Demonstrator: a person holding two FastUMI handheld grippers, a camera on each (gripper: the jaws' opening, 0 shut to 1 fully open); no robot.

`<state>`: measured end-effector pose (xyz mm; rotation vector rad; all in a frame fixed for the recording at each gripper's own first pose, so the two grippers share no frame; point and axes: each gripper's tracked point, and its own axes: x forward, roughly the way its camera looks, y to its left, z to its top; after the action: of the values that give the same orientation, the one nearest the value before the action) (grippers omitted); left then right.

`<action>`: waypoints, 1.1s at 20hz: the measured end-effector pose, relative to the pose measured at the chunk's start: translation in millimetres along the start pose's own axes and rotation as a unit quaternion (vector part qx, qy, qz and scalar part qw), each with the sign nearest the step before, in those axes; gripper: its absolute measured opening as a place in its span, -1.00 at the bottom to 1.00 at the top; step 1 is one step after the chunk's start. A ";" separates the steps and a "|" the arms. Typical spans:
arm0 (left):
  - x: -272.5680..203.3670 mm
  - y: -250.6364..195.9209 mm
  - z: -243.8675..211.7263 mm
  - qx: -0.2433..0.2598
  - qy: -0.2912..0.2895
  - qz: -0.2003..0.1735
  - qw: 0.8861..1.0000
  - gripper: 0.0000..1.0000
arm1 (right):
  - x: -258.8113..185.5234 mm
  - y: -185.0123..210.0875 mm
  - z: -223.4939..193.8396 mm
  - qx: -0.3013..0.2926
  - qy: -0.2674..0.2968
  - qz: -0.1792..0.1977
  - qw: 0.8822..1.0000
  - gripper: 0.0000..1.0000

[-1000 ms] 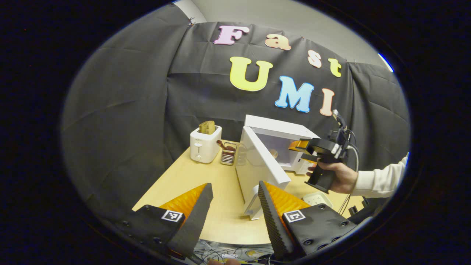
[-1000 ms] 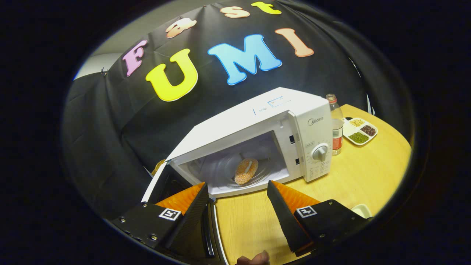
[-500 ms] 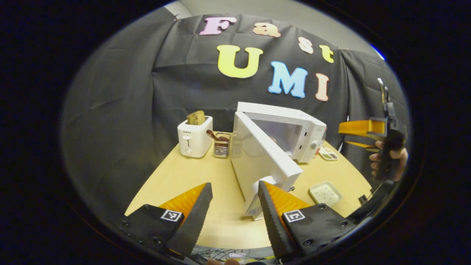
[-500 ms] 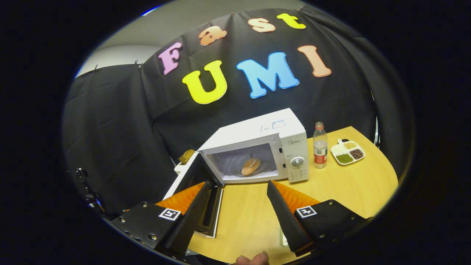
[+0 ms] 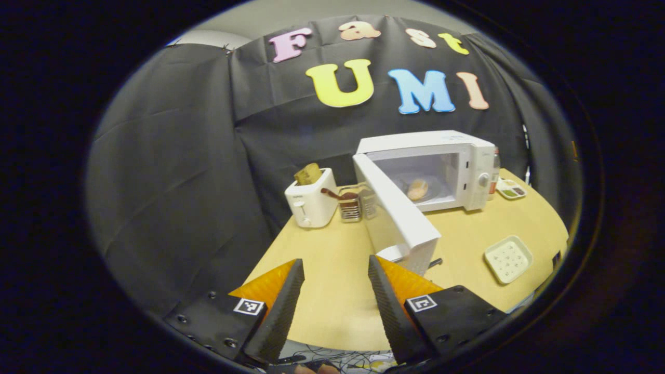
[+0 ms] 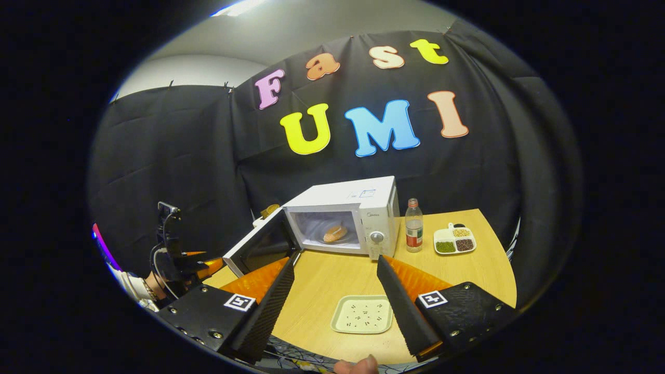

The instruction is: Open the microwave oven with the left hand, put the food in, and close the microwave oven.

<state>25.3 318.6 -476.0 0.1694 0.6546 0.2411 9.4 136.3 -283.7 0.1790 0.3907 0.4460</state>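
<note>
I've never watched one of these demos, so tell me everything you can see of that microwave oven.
The microwave oven is a white box standing on the wooden table against the black cloth. Its door, hinged on its left side, swings wide open toward the camera. Inside, a bun-like piece of food lies on the round glass plate. A round knob sits on the right-hand panel. A bottle stands beside it.

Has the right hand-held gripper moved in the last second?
Yes. The right hand-held gripper has backed away from the microwave, which now looks smaller and farther off beyond it, bread inside.
</note>
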 end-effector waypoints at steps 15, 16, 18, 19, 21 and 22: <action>115.7 -169.4 30.8 0.020 -0.016 -0.177 0.984 0.66 | 13.0 -57.7 25.5 0.078 -0.007 -0.156 0.985 0.96; 124.1 -180.1 35.1 0.021 -0.019 -0.195 0.980 0.67 | 19.8 -51.9 28.0 0.093 -0.009 -0.162 0.982 0.96; 142.2 -193.6 41.5 0.024 -0.025 -0.220 0.975 0.63 | 29.7 -44.5 28.5 0.109 -0.008 -0.179 0.978 0.96; 149.7 -198.5 44.8 0.022 -0.025 -0.233 0.972 0.63 | 33.5 -41.7 30.0 0.115 -0.010 -0.187 0.976 0.96; 167.0 -210.0 54.1 0.013 -0.028 -0.253 0.967 0.63 | 36.9 -39.2 30.2 0.124 -0.009 -0.203 0.971 0.97; 173.6 -216.4 57.8 0.014 -0.030 -0.263 0.964 0.65 | 37.9 -38.8 29.7 0.126 -0.007 -0.212 0.969 0.97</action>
<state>230.6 154.2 -581.5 0.0248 0.6206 -0.2834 67.8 116.6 -278.9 0.3369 0.4571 -0.0295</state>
